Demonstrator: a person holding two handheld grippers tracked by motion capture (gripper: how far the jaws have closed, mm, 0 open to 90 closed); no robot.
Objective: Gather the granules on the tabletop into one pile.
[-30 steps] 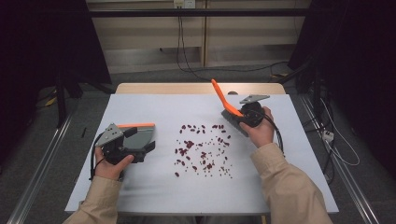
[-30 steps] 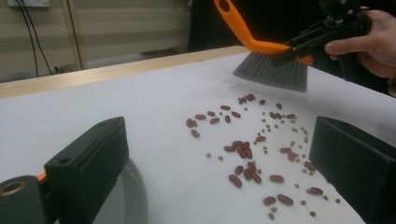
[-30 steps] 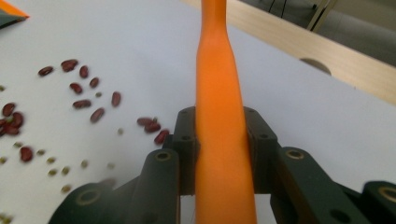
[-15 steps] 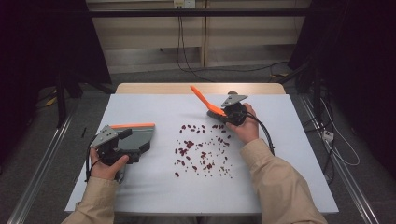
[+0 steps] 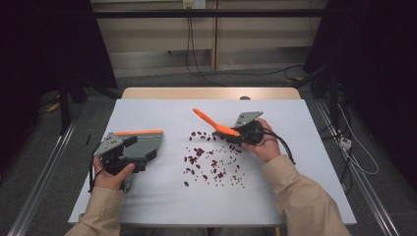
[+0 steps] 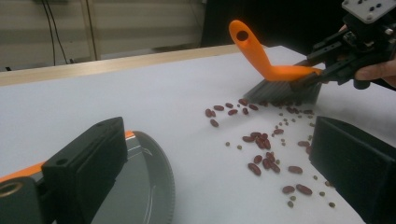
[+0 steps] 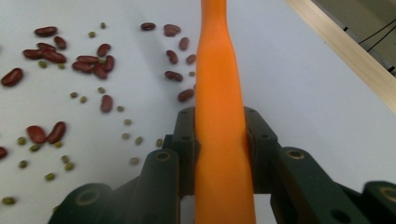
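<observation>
Red kidney beans and small green beans (image 5: pixel 211 160) lie scattered mid-table. My right gripper (image 5: pixel 237 132) is shut on an orange brush (image 5: pixel 216 125). The brush handle (image 7: pixel 219 93) runs up between its jaws. The grey bristles (image 6: pixel 285 91) rest at the far edge of the beans (image 6: pixel 266 154). At the left, my left gripper (image 5: pixel 137 150) holds a grey dustpan (image 5: pixel 147 145) with an orange rim. In the left gripper view the dustpan (image 6: pixel 140 182) lies against the left jaw; its contact with the right jaw is out of sight.
A white sheet (image 5: pixel 295 196) covers the table, and a wooden edge (image 5: pixel 211 93) shows at the far side. Cables trail across the floor behind and to the right. Bare sheet surrounds the beans (image 7: pixel 70 60) on all sides.
My right gripper has moved left and down, tipping the brush from steep to nearly flat and setting the bristles by the beans. The dustpan has turned slightly in place.
</observation>
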